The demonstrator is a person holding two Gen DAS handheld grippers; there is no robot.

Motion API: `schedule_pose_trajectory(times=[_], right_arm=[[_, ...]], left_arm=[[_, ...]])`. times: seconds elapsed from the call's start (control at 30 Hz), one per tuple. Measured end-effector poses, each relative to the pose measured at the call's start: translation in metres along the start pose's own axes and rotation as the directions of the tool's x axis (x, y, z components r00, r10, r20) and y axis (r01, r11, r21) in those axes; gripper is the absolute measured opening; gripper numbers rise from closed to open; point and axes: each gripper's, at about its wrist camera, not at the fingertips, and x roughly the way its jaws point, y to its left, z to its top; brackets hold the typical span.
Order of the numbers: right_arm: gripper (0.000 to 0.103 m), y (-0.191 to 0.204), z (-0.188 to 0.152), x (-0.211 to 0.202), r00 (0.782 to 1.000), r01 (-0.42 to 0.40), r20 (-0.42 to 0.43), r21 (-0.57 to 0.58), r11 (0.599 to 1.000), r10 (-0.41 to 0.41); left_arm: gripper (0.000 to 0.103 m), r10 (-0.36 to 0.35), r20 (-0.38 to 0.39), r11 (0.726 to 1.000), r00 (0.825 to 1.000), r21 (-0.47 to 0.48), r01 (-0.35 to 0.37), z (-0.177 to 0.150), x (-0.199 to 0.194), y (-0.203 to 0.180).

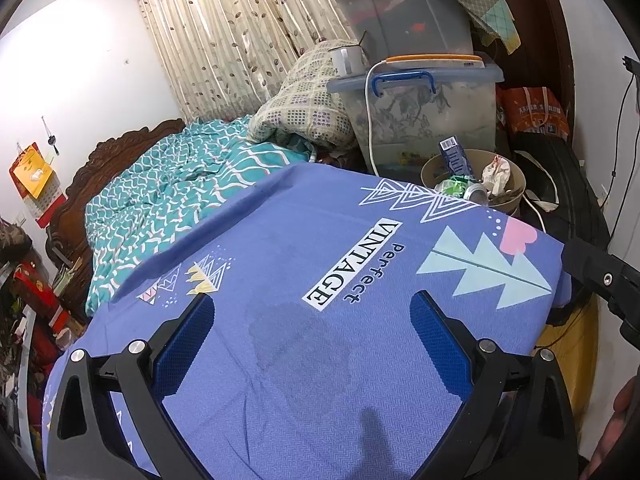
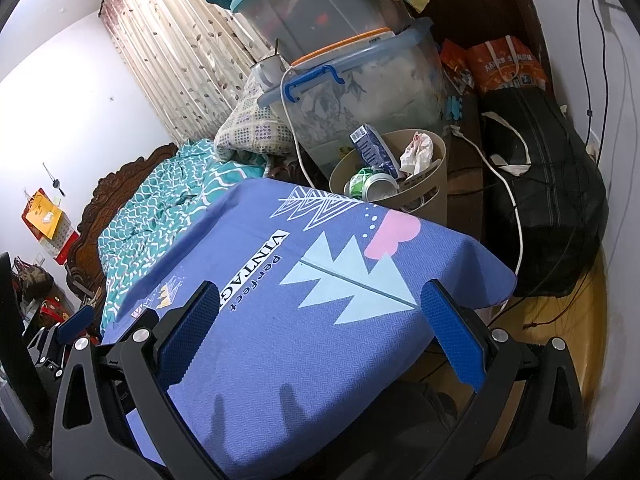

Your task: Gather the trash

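Observation:
A beige trash bin (image 1: 516, 176) (image 2: 436, 184) stands beyond the far edge of a table covered by a blue printed cloth (image 1: 320, 340) (image 2: 320, 340). It holds a blue carton (image 1: 454, 156) (image 2: 372, 146), a crumpled white tissue (image 1: 498, 174) (image 2: 418, 152), a silver can (image 1: 478, 194) (image 2: 380, 188) and a green wrapper (image 1: 454, 184) (image 2: 358, 180). My left gripper (image 1: 312, 312) is open and empty above the cloth. My right gripper (image 2: 320, 304) is open and empty above the cloth; part of it shows at the right of the left wrist view (image 1: 600, 276).
Stacked clear storage boxes (image 1: 424, 112) (image 2: 360, 88) stand behind the bin, with a white cable (image 1: 370, 120) hanging down. A bed with a teal quilt (image 1: 168, 184) (image 2: 160, 208) lies left. A black bag (image 2: 548, 200) sits on the floor at the right.

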Motion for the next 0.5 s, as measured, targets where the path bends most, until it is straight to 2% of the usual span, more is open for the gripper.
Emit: schedule_pose_trajectory(times=[0.5], right_arm=[[0.100,-0.0012,0.0004,0.0009,1.000,0.000,-0.004,0.003,1.000,0.000]], left_arm=[[0.095,0.000,-0.003,1.000,1.000,0.006,0.000,-0.0022,0.0018,-0.0018]])
